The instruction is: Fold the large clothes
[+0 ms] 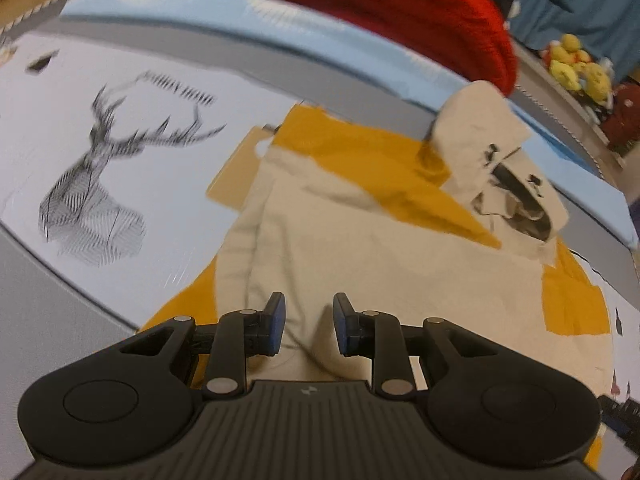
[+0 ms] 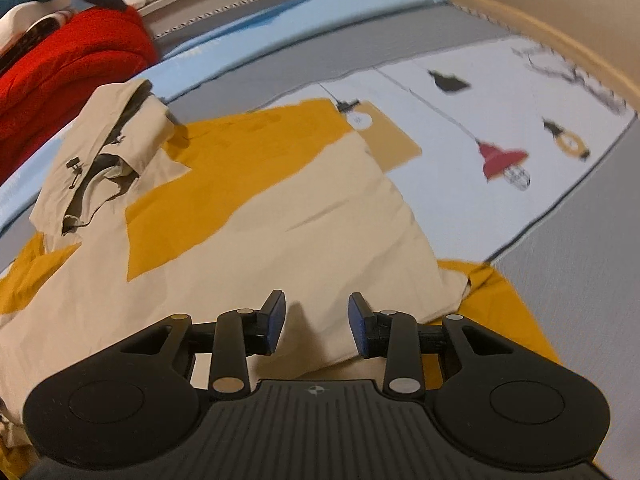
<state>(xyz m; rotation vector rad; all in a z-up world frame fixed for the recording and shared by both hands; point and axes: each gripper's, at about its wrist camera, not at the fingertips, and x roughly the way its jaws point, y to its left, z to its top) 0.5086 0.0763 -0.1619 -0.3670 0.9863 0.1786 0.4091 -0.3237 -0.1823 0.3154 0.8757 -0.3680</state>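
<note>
A large beige and mustard-yellow hooded jacket (image 1: 360,236) lies spread on a printed bed sheet, its hood (image 1: 500,160) raised at the far end. It also shows in the right wrist view (image 2: 248,216), hood (image 2: 104,148) at the far left. My left gripper (image 1: 309,326) is open just above the jacket's near beige part. My right gripper (image 2: 317,326) is open over the near beige edge, holding nothing.
The sheet carries a deer print (image 1: 96,176) at the left and hanging lamp prints (image 2: 500,160) at the right. A red garment (image 1: 420,16) lies behind the hood. Yellow plush toys (image 1: 576,64) sit far right. A light blue blanket (image 2: 320,12) runs along the back.
</note>
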